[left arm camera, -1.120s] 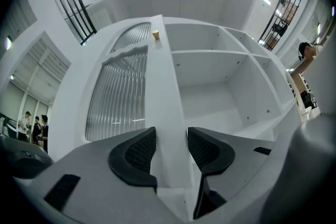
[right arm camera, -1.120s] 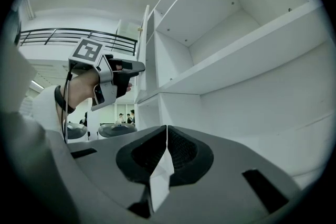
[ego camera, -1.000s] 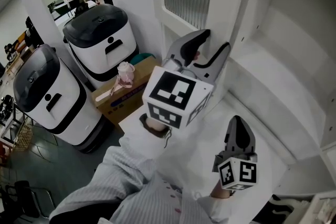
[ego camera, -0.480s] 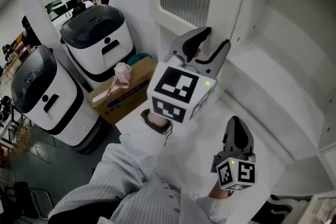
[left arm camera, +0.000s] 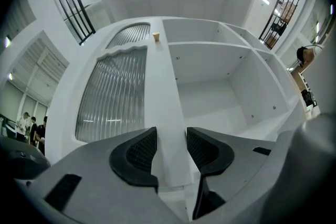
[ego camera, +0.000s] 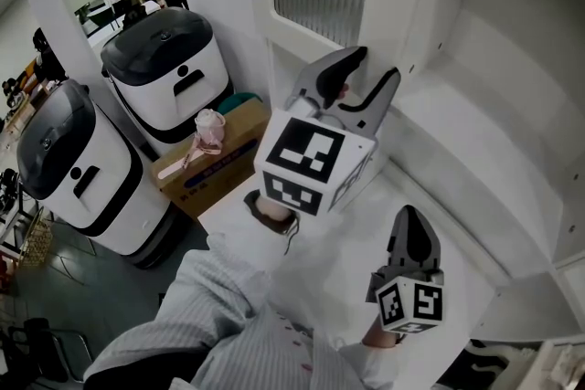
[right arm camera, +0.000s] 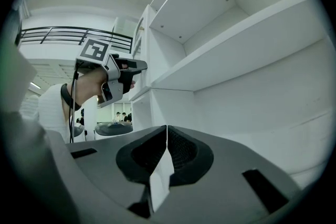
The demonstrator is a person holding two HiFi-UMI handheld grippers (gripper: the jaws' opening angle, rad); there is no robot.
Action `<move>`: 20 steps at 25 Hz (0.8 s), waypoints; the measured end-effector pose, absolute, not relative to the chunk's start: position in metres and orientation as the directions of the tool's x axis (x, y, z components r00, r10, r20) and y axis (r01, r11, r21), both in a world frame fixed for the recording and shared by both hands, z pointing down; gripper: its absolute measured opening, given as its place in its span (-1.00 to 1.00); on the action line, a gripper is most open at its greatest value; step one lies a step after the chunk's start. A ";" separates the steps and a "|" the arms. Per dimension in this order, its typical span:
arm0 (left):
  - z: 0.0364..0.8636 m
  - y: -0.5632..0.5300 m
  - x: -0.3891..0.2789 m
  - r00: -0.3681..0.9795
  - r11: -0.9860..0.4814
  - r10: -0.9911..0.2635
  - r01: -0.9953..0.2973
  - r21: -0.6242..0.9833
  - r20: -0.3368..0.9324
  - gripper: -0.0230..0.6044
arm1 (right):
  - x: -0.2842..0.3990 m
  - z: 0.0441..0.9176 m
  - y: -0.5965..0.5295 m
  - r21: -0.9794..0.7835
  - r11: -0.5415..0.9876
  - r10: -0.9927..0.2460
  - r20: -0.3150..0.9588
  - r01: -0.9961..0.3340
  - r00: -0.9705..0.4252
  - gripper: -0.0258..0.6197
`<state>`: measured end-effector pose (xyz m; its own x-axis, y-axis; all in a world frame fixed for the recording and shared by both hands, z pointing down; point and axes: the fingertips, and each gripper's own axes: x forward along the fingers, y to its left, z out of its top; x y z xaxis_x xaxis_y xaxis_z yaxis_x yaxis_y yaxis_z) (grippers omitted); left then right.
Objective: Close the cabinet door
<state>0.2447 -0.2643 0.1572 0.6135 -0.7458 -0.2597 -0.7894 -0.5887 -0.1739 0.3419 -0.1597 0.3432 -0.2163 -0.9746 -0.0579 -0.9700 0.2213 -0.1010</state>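
Right gripper is nearest, low over the bottom shelf, jaws pressed together on nothing. Left gripper is ahead of it, with its pads either side of the free edge of the cabinet door, apparently pinching it (no gap shows at either pad). The door stands swung out beside the open cabinet. Judgement: stiff painted frame around a ribbed glass panel, fairly heavy, swings freely on its hinges. Hold the frame edge, never the glass; smooth paint may slip.
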 end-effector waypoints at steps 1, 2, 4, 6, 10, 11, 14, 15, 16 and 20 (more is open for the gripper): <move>0.157 -0.264 0.245 0.614 -0.590 -0.745 -0.789 -0.174 -0.260 -0.33 | 0.342 0.344 -0.160 -0.102 0.222 -0.975 -0.057 -0.970 -0.217 -0.87; 0.157 -0.264 0.245 0.615 -0.590 -0.744 -0.788 -0.174 -0.260 -0.33 | 0.341 0.344 -0.160 -0.102 0.222 -0.974 -0.056 -0.970 -0.218 -0.87; 0.157 -0.264 0.245 0.617 -0.590 -0.744 -0.787 -0.180 -0.259 -0.33 | 0.341 0.344 -0.161 -0.101 0.225 -0.974 -0.054 -0.969 -0.220 -0.87; 0.156 -0.265 0.246 0.619 -0.587 -0.744 -0.786 -0.194 -0.254 -0.32 | 0.340 0.344 -0.161 -0.096 0.228 -0.973 -0.052 -0.969 -0.224 -0.87; 0.157 -0.265 0.247 0.629 -0.590 -0.739 -0.777 -0.219 -0.241 -0.32 | 0.339 0.344 -0.159 -0.093 0.223 -0.974 -0.048 -0.970 -0.219 -0.87; 0.157 -0.264 0.247 0.633 -0.591 -0.737 -0.774 -0.227 -0.237 -0.33 | 0.338 0.343 -0.158 -0.089 0.222 -0.975 -0.049 -0.971 -0.218 -0.87; 0.156 -0.257 0.243 0.642 -0.590 -0.730 -0.766 -0.256 -0.234 -0.32 | 0.332 0.339 -0.155 -0.074 0.216 -0.976 -0.052 -0.973 -0.213 -0.87; 0.155 -0.254 0.240 0.644 -0.591 -0.728 -0.764 -0.261 -0.236 -0.32 | 0.329 0.338 -0.154 -0.071 0.214 -0.976 -0.052 -0.974 -0.210 -0.87; 0.155 -0.251 0.236 0.647 -0.593 -0.724 -0.761 -0.263 -0.238 -0.32 | 0.325 0.337 -0.153 -0.067 0.212 -0.977 -0.051 -0.975 -0.208 -0.87; 0.154 -0.238 0.218 0.680 -0.633 -0.694 -0.732 -0.250 -0.237 -0.33 | 0.302 0.327 -0.152 -0.041 0.211 -0.977 -0.046 -0.977 -0.209 -0.87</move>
